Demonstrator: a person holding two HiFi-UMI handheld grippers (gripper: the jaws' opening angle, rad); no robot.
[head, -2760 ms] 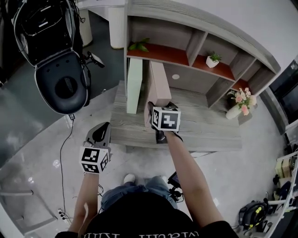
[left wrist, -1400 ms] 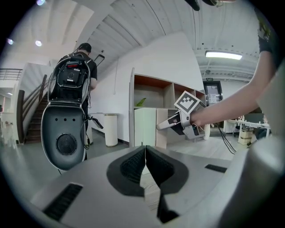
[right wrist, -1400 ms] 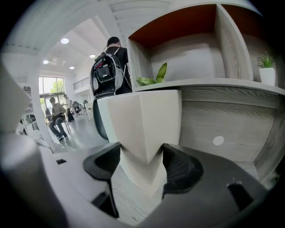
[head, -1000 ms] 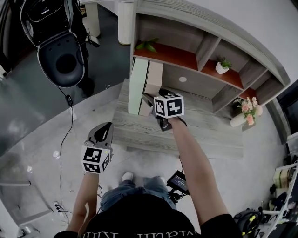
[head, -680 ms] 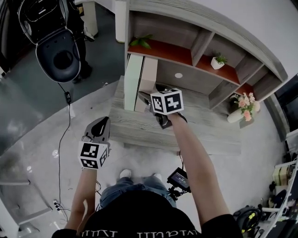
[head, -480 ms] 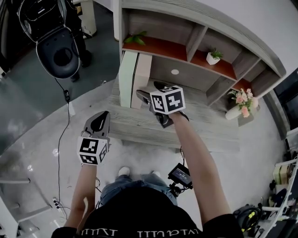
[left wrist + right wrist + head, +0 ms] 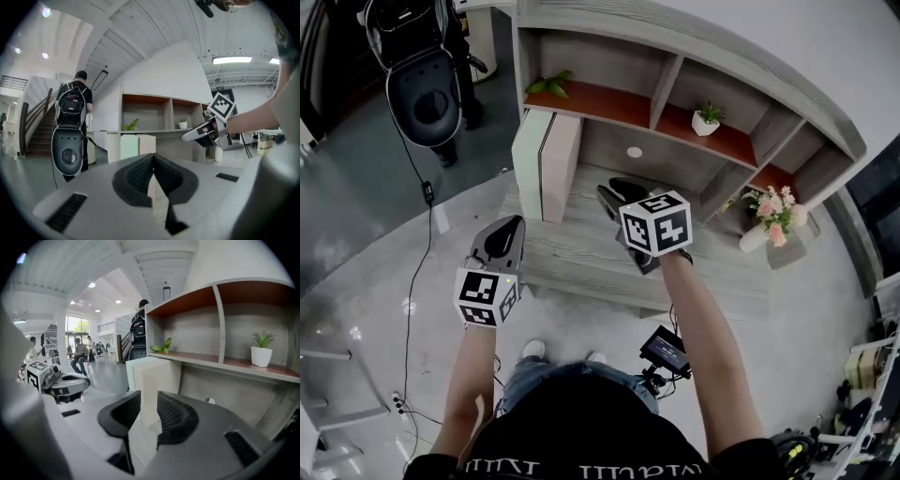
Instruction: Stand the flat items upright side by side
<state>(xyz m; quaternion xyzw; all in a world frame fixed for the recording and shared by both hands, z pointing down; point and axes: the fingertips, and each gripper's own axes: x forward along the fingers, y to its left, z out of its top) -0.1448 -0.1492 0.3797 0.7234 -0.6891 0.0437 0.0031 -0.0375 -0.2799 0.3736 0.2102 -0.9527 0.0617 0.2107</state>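
Note:
Two flat boxes stand upright side by side at the left end of the grey table (image 7: 581,258): a pale green one (image 7: 528,161) and a beige one (image 7: 560,167) touching it. Through the right gripper view, the beige box (image 7: 157,380) shows beyond the jaws. My right gripper (image 7: 614,194) hovers over the table, clear of the boxes. Its jaws have just been closing, stand a narrow gap apart and hold nothing. My left gripper (image 7: 503,236) is shut and empty, in front of the table's left front corner, pointing at the boxes (image 7: 138,145).
A grey shelf unit (image 7: 675,56) with red-brown shelves rises behind the table, with a small potted plant (image 7: 705,119) and green leaves (image 7: 546,84). A vase of flowers (image 7: 766,217) stands at the table's right end. A black pod-shaped device (image 7: 427,89) and a cable lie left on the floor.
The beige box, earlier tilted in my right gripper, now stands free against the green one. My right gripper has drawn back to the right, with its jaws narrower. My left gripper has risen slightly.

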